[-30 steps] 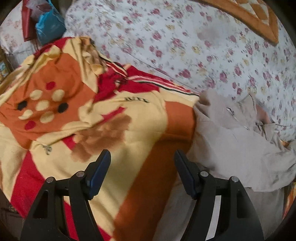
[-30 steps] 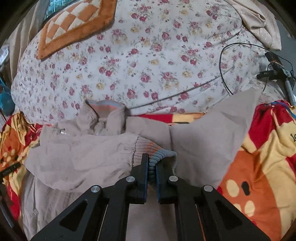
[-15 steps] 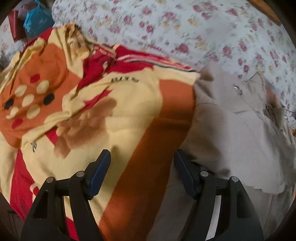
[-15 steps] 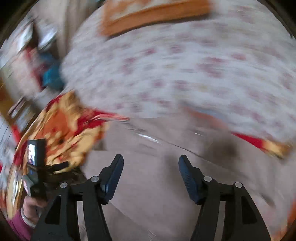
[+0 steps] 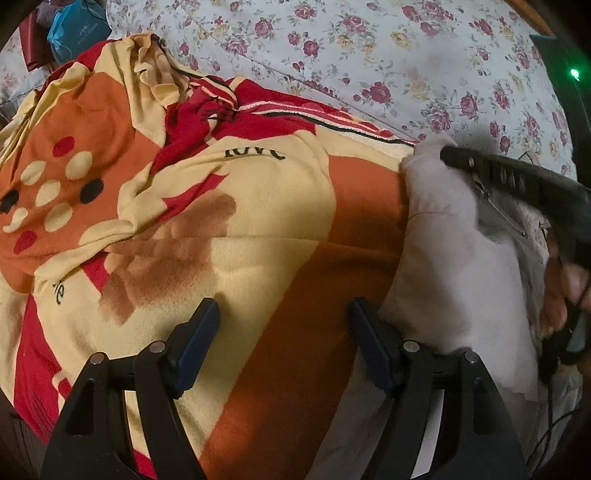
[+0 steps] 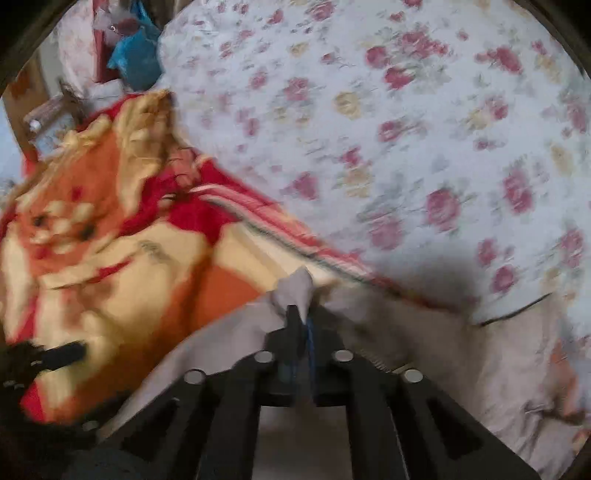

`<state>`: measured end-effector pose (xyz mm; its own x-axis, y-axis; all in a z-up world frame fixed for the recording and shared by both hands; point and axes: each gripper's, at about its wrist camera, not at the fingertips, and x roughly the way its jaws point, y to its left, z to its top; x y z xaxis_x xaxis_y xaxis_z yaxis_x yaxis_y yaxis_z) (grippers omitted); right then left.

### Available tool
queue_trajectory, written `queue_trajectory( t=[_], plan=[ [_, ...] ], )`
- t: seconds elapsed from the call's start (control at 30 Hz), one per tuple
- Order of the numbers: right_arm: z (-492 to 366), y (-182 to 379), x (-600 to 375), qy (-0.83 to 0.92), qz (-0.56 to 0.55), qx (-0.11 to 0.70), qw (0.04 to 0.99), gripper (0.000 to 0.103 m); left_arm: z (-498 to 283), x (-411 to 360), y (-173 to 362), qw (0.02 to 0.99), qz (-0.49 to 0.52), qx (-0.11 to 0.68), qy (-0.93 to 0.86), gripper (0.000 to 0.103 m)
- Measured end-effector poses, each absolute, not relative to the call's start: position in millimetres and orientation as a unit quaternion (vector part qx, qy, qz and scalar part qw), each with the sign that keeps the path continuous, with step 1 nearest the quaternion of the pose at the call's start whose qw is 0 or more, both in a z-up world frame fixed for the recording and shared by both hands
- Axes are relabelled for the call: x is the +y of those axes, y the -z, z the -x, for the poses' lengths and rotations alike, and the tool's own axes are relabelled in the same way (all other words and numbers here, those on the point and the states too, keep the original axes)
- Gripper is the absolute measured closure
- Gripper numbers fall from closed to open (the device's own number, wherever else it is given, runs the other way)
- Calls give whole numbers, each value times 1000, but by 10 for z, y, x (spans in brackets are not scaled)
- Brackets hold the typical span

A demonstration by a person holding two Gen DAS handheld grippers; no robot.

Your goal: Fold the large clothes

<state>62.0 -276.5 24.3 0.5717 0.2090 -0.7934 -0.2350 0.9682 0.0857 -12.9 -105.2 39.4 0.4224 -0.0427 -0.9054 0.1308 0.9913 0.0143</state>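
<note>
A beige zip jacket lies on an orange, yellow and red blanket. My left gripper is open and empty, low over the blanket, its right finger at the jacket's left edge. My right gripper is shut on a peak of the jacket's beige cloth at its far left corner. It also shows in the left wrist view, reaching in from the right over the jacket's top corner. The right wrist view is blurred.
A floral sheet covers the bed behind the blanket. A blue bag and red items lie at the far left corner. A dark cable runs along the sheet's edge on the right.
My right gripper let go of the knit cuff, opened, swung left, and has shut on the jacket's far left corner. My left gripper moved closer to the jacket's edge and stayed open.
</note>
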Motion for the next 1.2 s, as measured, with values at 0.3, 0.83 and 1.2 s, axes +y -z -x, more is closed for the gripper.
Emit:
queue_trajectory(
  t=[0.3, 0.83, 1.2],
  plan=[
    [-526, -317, -3112, -105, -78, 454, 881, 92, 124, -1026, -420, 844, -30, 533, 49, 29],
    [1968, -817, -4780, 68, -135, 460, 875, 33, 400, -1212, -794, 887, -43, 454, 73, 29],
    [2052, -664, -5071, 138, -154, 439, 874, 20, 387, -1418, -669, 881, -66, 459, 95, 29]
  ],
)
